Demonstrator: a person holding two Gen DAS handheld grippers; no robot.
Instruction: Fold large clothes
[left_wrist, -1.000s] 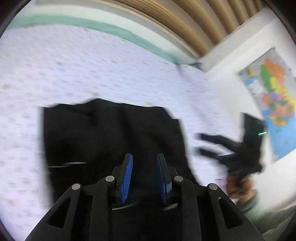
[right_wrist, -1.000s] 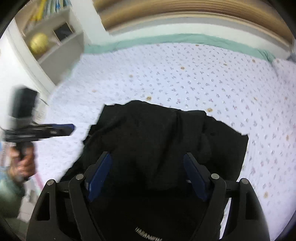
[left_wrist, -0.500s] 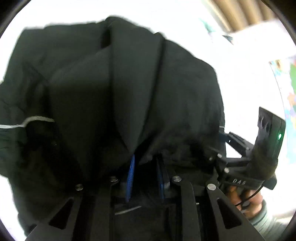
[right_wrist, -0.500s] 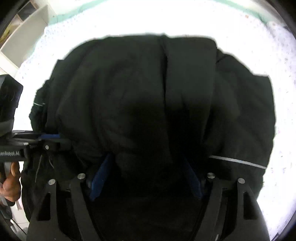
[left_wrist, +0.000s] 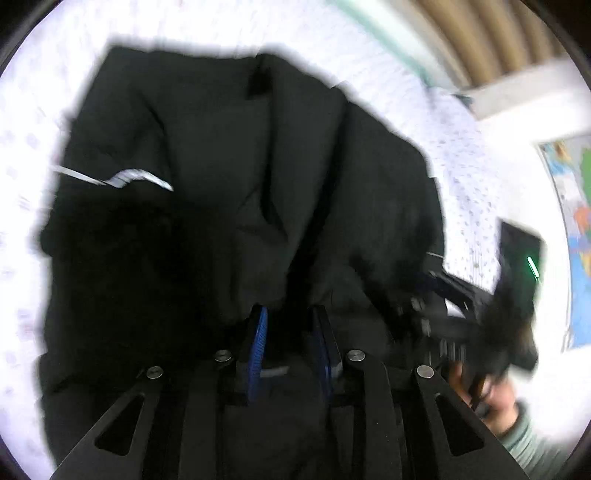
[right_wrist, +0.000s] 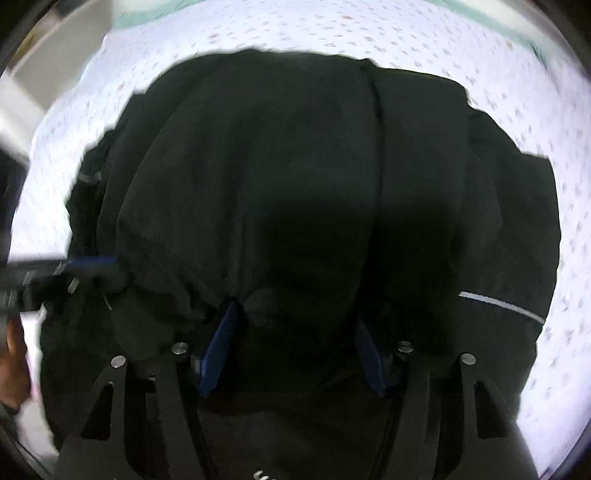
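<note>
While the right tool (right_wrist: 291, 325) closes around a bunch of the large black fabric garment (right_wrist: 314, 177), and the left tool (left_wrist: 290, 325) stands narrow with cloth between its pads, we should grip firmly, then fold evenly onto the bed (right_wrist: 369, 29).

Both tongs are the same build: matte black plastic frames with angular arms, triangular cut-outs near the base and round silver screw heads at the pivots. The left tongs (left_wrist: 289, 317) have bright blue ribbed pads (left_wrist: 260, 332) on the inside of the fingers. The right tongs (right_wrist: 295, 325) carry darker navy pads (right_wrist: 221, 339) and some white lettering at the bottom edge, too cut off to read. The person's sleeve (left_wrist: 532, 443) is a pale grey-green ribbed knit.
</note>
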